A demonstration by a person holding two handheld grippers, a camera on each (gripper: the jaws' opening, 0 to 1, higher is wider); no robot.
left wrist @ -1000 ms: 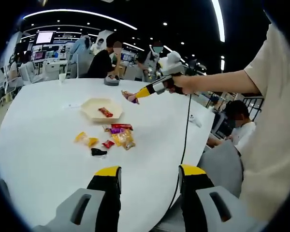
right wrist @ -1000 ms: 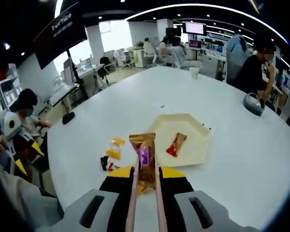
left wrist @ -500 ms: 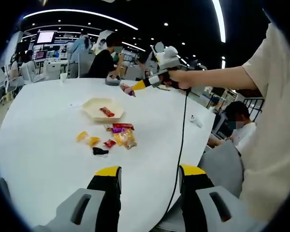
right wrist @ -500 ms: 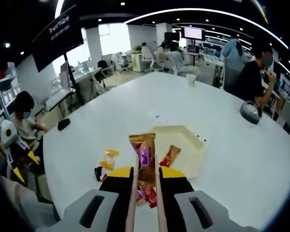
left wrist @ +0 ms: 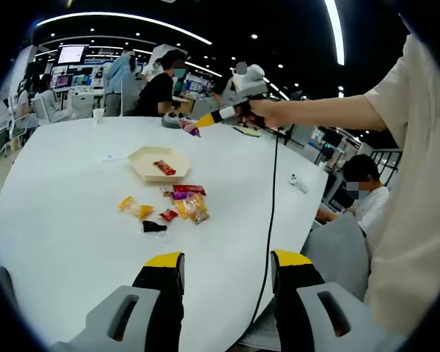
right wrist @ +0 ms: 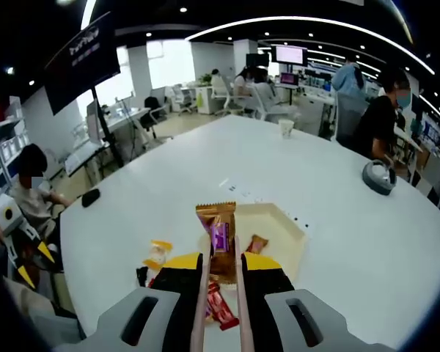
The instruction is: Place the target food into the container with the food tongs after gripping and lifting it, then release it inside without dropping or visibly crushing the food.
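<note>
My right gripper (right wrist: 221,261) is shut on metal food tongs (right wrist: 202,297), which pinch a brown and gold snack packet (right wrist: 218,233) with a purple label. The packet hangs high above the near rim of the cream hexagonal container (right wrist: 286,233), which holds one red packet (right wrist: 257,243). In the left gripper view the right gripper (left wrist: 231,112) is held out over the far table edge, the packet (left wrist: 191,129) at the tong tips, beyond the container (left wrist: 148,155). My left gripper (left wrist: 227,261) stands open and empty, low over the near part of the white table (left wrist: 73,242).
Several loose snack packets (left wrist: 182,207) lie between me and the container, a yellow one (left wrist: 132,207) to their left. A black cable (left wrist: 271,198) hangs from the right gripper. A cup (right wrist: 284,128) and a grey round object (right wrist: 379,177) stand far off; people sit around.
The right gripper has risen and drawn farther off with the packet still in the tongs; the table looks smaller below it. The left gripper has stayed put.
</note>
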